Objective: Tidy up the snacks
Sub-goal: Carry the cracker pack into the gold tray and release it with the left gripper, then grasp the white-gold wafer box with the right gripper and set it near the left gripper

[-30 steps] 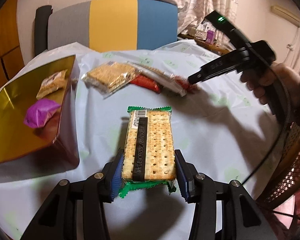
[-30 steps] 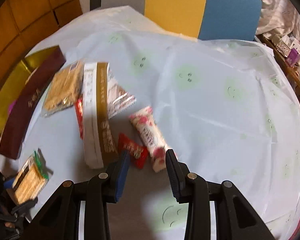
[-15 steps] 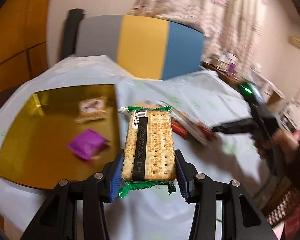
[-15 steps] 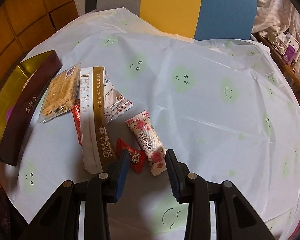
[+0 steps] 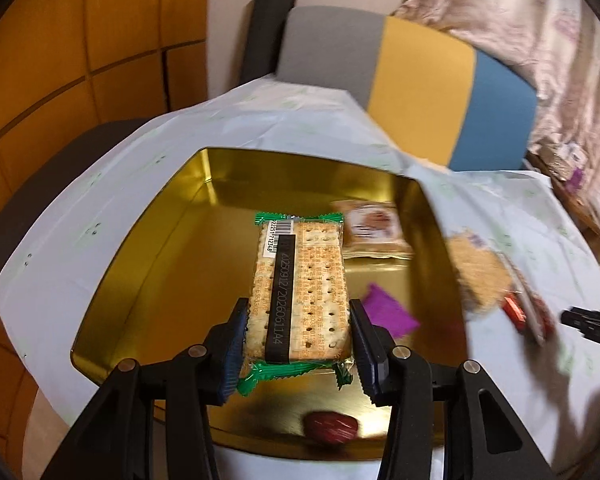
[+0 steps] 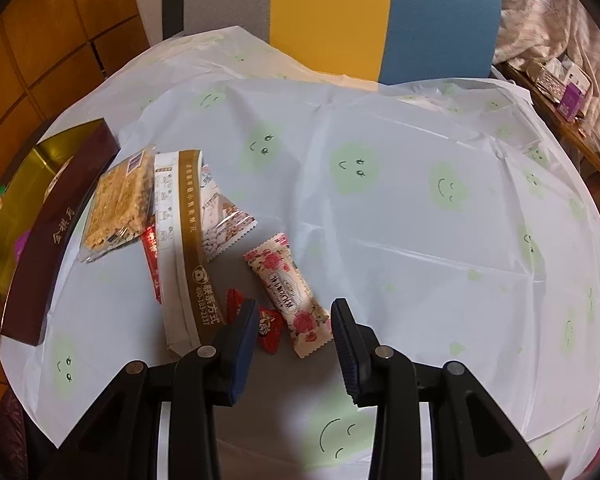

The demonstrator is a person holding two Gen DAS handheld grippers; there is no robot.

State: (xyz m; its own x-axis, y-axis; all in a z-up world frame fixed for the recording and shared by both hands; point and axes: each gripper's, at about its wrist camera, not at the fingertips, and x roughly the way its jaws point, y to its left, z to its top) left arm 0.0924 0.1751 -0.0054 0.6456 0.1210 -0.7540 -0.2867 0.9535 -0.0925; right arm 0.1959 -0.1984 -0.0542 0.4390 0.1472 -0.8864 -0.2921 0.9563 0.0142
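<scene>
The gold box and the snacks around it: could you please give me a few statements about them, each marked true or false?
1. The left gripper is shut on the cracker pack. True.
2. The cracker pack is held over the gold box. True.
3. The gold box holds nothing. False: a purple sweet, a tan packet and a dark red sweet lie in it.
4. The right gripper grips the rose-print sweet. False: its jaws stand apart above that sweet, holding nothing.
5. The long white-and-gold packet lies on the tablecloth, outside the box. True.
</scene>
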